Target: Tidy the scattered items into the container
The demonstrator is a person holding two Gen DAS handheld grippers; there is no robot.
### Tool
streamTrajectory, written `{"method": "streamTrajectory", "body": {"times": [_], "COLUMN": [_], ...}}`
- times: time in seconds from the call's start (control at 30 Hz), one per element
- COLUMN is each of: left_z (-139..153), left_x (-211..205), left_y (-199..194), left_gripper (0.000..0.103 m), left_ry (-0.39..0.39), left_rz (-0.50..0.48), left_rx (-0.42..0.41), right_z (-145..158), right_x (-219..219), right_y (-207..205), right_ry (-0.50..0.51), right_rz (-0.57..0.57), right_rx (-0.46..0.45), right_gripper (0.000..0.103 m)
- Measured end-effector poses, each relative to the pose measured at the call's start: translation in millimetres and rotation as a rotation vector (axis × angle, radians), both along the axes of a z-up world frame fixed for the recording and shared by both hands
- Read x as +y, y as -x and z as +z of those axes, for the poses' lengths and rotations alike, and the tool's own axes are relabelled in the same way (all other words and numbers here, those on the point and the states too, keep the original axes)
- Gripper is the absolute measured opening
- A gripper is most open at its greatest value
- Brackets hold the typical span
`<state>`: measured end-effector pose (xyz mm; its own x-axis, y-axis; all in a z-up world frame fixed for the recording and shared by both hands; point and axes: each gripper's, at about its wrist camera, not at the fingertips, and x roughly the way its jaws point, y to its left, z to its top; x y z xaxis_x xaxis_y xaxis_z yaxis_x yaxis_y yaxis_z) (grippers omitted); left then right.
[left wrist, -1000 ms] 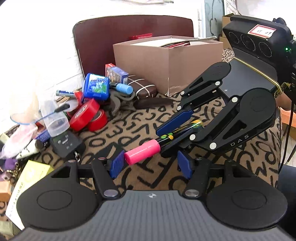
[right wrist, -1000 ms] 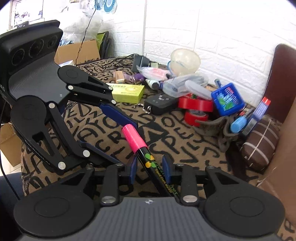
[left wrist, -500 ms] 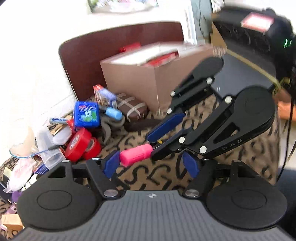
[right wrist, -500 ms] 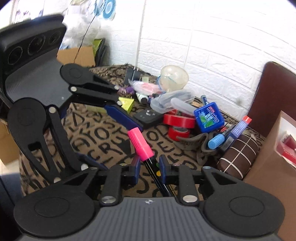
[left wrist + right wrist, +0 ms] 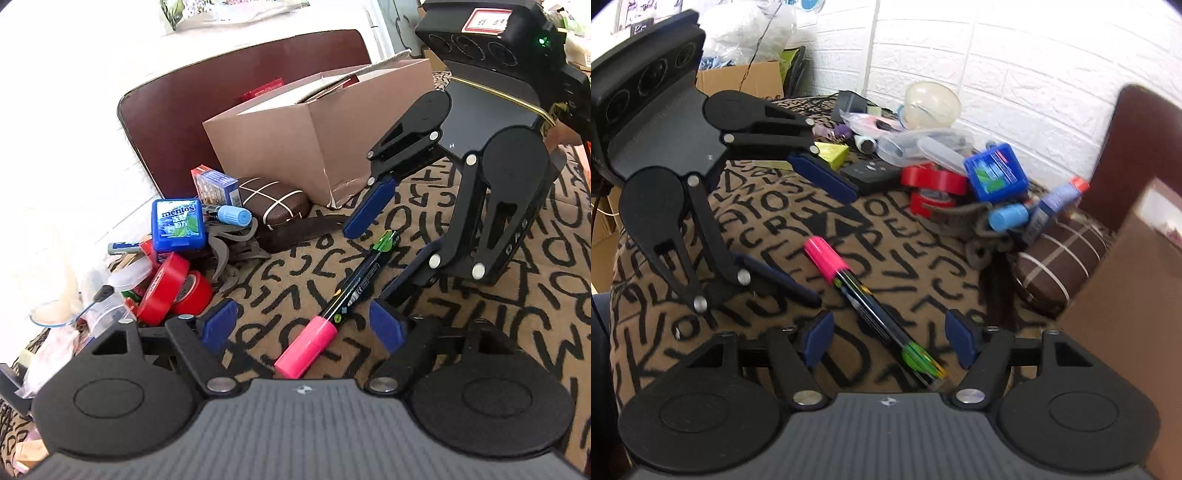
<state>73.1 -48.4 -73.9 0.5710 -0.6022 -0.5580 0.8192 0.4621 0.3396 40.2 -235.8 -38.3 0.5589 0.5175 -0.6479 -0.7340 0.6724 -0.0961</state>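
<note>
A black marker with a pink cap (image 5: 334,310) lies flat on the patterned cloth; it also shows in the right wrist view (image 5: 871,306). My left gripper (image 5: 304,326) is open, its blue pads either side of the pink cap. My right gripper (image 5: 890,338) is open over the marker's green end and faces the left gripper. Neither gripper touches the marker. The brown cardboard box (image 5: 317,136) stands open beyond, with items inside.
A heap lies at the left: red tape rolls (image 5: 171,284), a blue Mentos tin (image 5: 178,225), a brown pouch (image 5: 277,205), a blue-capped pen (image 5: 232,216), plastic cups (image 5: 932,103), a black remote (image 5: 871,173). A dark chair back (image 5: 207,96) stands behind the box.
My right gripper held the marker by its body above the cloth; it has opened and the marker now lies on the cloth. Both grippers have tilted downward.
</note>
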Motion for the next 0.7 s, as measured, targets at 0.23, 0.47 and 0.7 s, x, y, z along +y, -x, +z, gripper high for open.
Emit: {"method": "streamTrajectory", "body": {"times": [0.23, 0.47, 0.7], "left_z": [-6, 5, 2], "left_x": [-9, -5, -18], "left_y": [-4, 7, 12], "left_gripper": [0.036, 0.026, 0.019], "left_ry": [-0.024, 0.013, -0.094], "left_rz": [0.017, -0.021, -0.051], "left_rx": [0.067, 0.096, 0.031], "right_z": [-6, 14, 22], "right_x": [-10, -1, 6], "right_y": [-1, 5, 1], "right_ry": [-0.087, -0.039, 0.042], "right_rz": [-0.061, -0.034, 0.052], "right_rx": [0.072, 0.007, -0.009], "right_gripper": [0.042, 0.018, 0.012]}}
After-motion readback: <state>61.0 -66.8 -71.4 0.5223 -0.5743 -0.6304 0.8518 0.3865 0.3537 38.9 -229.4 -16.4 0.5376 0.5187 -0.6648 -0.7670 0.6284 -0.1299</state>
